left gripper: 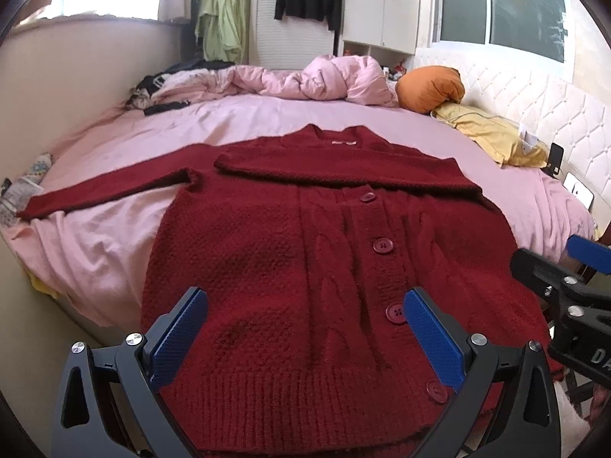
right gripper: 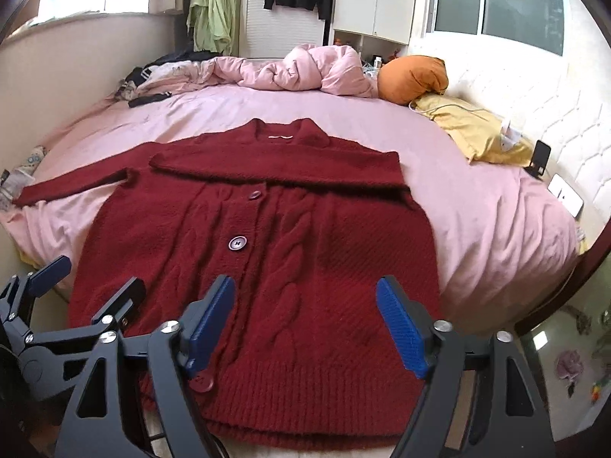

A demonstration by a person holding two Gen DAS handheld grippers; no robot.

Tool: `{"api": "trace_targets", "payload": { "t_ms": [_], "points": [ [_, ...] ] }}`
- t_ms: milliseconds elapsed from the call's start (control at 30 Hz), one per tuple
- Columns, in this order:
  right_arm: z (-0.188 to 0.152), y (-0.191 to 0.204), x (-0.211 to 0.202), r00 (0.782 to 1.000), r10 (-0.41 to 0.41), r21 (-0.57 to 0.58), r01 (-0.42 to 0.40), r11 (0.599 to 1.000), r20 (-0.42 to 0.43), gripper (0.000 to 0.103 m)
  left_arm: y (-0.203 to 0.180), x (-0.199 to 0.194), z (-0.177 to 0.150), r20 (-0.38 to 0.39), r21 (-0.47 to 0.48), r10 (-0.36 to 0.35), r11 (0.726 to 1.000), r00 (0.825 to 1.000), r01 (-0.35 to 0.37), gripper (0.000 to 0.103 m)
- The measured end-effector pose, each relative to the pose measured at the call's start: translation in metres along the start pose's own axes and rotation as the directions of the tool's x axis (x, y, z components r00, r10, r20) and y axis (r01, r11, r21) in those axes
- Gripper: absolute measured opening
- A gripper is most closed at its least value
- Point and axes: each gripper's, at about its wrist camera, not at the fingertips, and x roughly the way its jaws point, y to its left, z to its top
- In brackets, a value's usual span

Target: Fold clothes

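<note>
A dark red knitted cardigan [left gripper: 305, 267] lies buttoned and face up on the pink bed, hem toward me. Its right sleeve is folded across the chest [left gripper: 343, 168]. Its left sleeve [left gripper: 107, 187] stretches out to the left. My left gripper [left gripper: 305, 305] is open and empty above the hem's left half. My right gripper [right gripper: 305, 297] is open and empty above the hem's right half of the cardigan [right gripper: 267, 252]. The right gripper shows at the right edge of the left wrist view [left gripper: 565, 297]. The left gripper shows at the lower left of the right wrist view [right gripper: 76, 290].
A crumpled pink duvet [left gripper: 313, 80], an orange pillow [left gripper: 427, 87] and a yellow pillow [left gripper: 492, 133] lie at the far end of the bed [left gripper: 229, 122]. Dark clothes [left gripper: 164, 91] sit at the far left. A white padded headboard [left gripper: 553, 114] runs along the right. A wardrobe [left gripper: 382, 4] stands behind.
</note>
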Motion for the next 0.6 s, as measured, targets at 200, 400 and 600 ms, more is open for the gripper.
{"api": "trace_targets", "payload": {
  "t_ms": [200,400,600],
  "points": [
    [0.008,0.003,-0.001,1.000,0.008,-0.012,-0.007,1.000,0.029,0.093,0.000,0.003,0.000,-0.013,-0.001,0.029,1.000,0.999,-0.029,0.103],
    [0.014,0.006,0.004,0.999,0.008,-0.021,-0.008,1.000,0.033,0.103,0.002,0.005,-0.001,-0.024,-0.008,0.030,1.000,0.999,-0.030,0.103],
    [0.017,0.004,0.013,1.000,0.020,-0.005,-0.020,1.000,0.012,0.103,0.010,0.016,-0.003,-0.074,-0.035,0.032,0.999,0.997,-0.034,0.103]
  ]
}}
